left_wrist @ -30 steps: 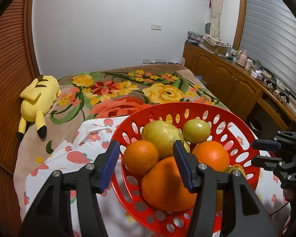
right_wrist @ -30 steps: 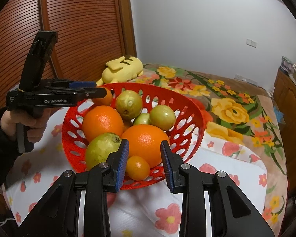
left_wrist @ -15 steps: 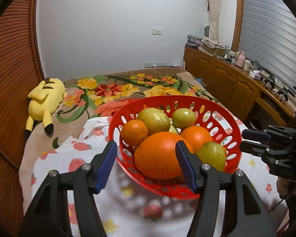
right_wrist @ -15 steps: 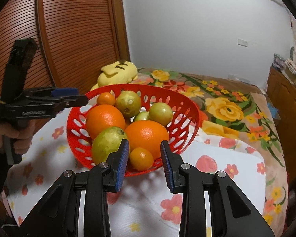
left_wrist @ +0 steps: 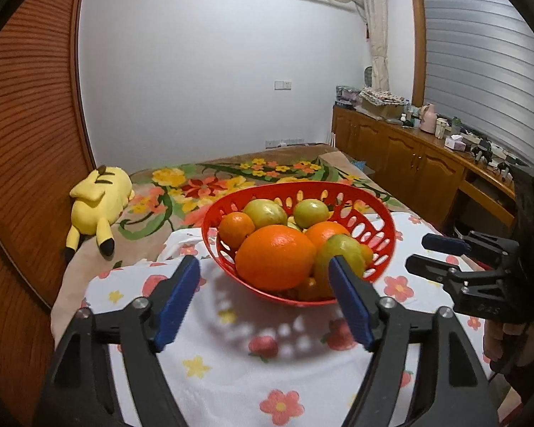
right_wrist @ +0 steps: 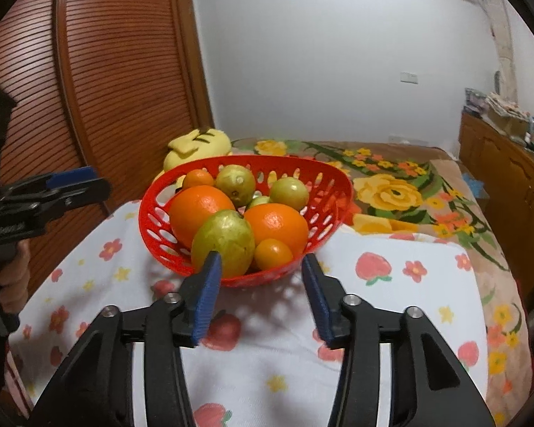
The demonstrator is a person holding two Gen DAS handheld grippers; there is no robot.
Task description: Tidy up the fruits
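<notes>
A bed with a flowered blanket [right_wrist: 391,192] stretches away beyond both tongs; a white cloth printed with flowers and strawberries [left_wrist: 231,348] covers its near end, under the tips of both; a yellow plush toy [left_wrist: 96,203] lies well off past the left gripper's left finger, against the slatted wooden wall; a red perforated basket [left_wrist: 381,220] stands on the cloth just ahead of both tongs, piled with fruit. The left gripper [left_wrist: 265,291] is empty, its blue-padded jaws opening and already wide, the basket's near wall just beyond its tips; the right gripper [right_wrist: 261,277] is likewise empty, its jaws opening but set narrower, with the basket's rim directly in front of the gap and nothing pressed between the pads. Within the basket, a large orange [left_wrist: 276,256] sits nearest the left gripper; a green pear-like fruit [right_wrist: 224,240] sits nearest the right gripper's left finger; a second orange [right_wrist: 277,224] lies behind it; a small orange citrus [right_wrist: 272,254] rests at the rim ahead of the right gripper.
</notes>
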